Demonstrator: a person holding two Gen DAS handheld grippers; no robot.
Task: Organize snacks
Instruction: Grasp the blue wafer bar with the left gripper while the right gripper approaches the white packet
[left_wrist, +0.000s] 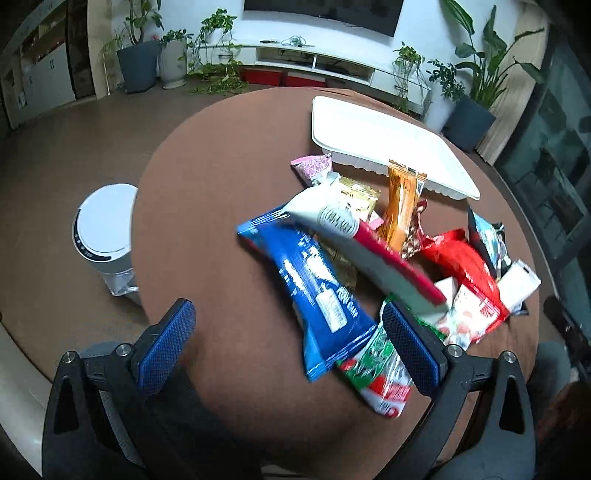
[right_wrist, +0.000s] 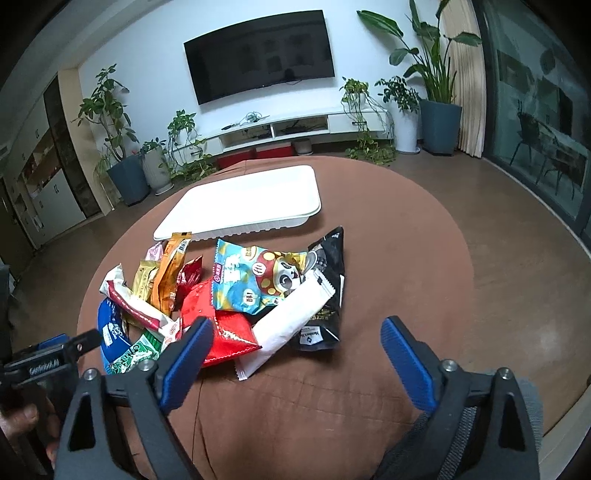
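Observation:
A pile of several snack packets lies on the round brown table (left_wrist: 207, 236). A white tray (left_wrist: 373, 136) stands empty beyond the pile; it also shows in the right wrist view (right_wrist: 255, 199). My left gripper (left_wrist: 288, 314) is open, low over the table, with a blue packet (left_wrist: 314, 288) and a green-and-red packet (left_wrist: 384, 373) between its fingers. My right gripper (right_wrist: 295, 332) is open, with a red packet (right_wrist: 221, 325), a long white packet (right_wrist: 291, 325) and a black packet (right_wrist: 328, 295) just ahead of it. A cartoon packet (right_wrist: 255, 277) lies on top.
A white round bin (left_wrist: 107, 236) stands on the floor left of the table. Potted plants (right_wrist: 125, 162), a TV (right_wrist: 258, 55) and a low white cabinet (right_wrist: 280, 129) line the far wall. The left gripper body (right_wrist: 48, 358) shows at the right view's left edge.

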